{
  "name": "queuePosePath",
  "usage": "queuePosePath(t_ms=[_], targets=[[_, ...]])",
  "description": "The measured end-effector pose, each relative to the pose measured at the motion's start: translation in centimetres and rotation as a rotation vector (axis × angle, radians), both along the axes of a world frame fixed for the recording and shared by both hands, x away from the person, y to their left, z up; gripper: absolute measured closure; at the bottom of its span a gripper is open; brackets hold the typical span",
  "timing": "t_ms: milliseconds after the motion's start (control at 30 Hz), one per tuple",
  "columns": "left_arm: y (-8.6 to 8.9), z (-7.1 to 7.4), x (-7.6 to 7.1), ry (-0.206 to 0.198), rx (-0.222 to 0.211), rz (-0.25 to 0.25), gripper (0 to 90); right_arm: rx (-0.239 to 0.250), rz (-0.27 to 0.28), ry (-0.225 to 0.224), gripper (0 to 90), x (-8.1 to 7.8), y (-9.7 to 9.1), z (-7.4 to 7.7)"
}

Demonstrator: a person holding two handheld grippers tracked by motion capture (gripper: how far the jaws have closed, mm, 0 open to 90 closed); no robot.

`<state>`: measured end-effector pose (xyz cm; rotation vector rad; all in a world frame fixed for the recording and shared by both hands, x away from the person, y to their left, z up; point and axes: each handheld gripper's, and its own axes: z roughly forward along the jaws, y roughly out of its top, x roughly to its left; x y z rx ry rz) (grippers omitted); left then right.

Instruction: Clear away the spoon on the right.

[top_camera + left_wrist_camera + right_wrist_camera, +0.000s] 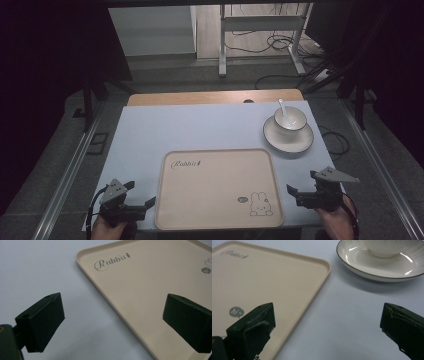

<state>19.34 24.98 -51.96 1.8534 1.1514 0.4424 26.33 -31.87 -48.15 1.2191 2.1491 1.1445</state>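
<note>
Cables trailed over the grey floor [165,75] behind my pale blue table [200,127], where a saucer [288,136] held a cup [290,120] and spoon [282,107] at the far right. The beige tray [218,187] lay between my left gripper [141,196] and right gripper [300,183]. Both sat released, jaws wide, holding nothing, beside its near corners.

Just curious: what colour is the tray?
Pale cream-beige tray, with grey lettering; the high view shows it best.

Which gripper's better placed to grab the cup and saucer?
Right, probably. The right gripper sits open on the same side as the saucer and cup, with bare mat between them. The left gripper would have to cross the tray.
</note>
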Motion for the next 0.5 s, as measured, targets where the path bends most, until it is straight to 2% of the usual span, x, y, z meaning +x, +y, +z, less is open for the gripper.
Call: queuePosePath(t_ms=[100,233,500], targets=[[0.0,0.0,0.0,0.003,-0.004,0.001,3.5,0.021,0.001,0.009,0.0,0.7,-0.1,0.2],[0.0,0.0,0.1,0.005,-0.002,-0.001,3.5,0.026,0.003,0.016,0.0,1.1,0.0,0.3],[0.0,0.0,0.2,0.012,0.002,-0.002,3.5,0.008,-0.003,0.009,0.0,2.8,0.5,1.3]])
